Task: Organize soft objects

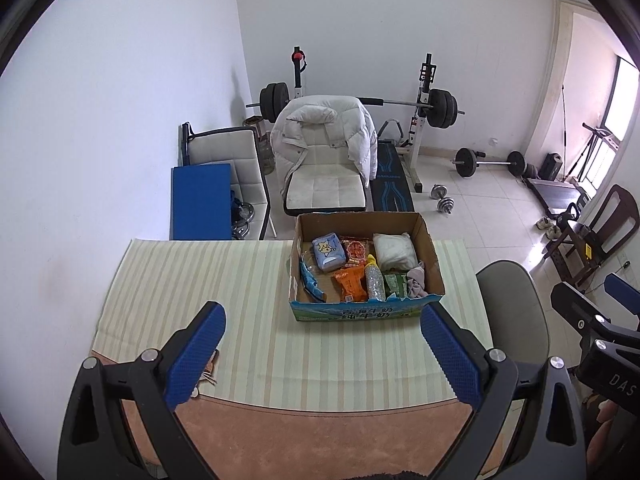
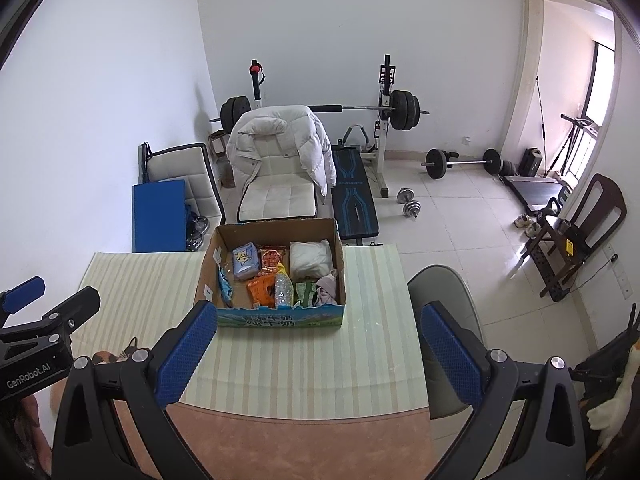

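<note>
Both grippers hang back w/ jaws spread wide & holding nothing, left gripper (image 1: 322,356) and right gripper (image 2: 316,354) side by side, prob lining up on the cardboard box (image 1: 298,264) straight ahead w/ soft stuff inside (tissue pack (image 1: 329,254), white bag (image 1: 394,250)).

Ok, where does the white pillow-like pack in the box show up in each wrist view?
Left wrist: white pack in the cardboard box's far right corner, right of centre.
Right wrist: white pack, same corner, near centre.
Shared landmark: yellow-capped bottle just in front of it.
</note>
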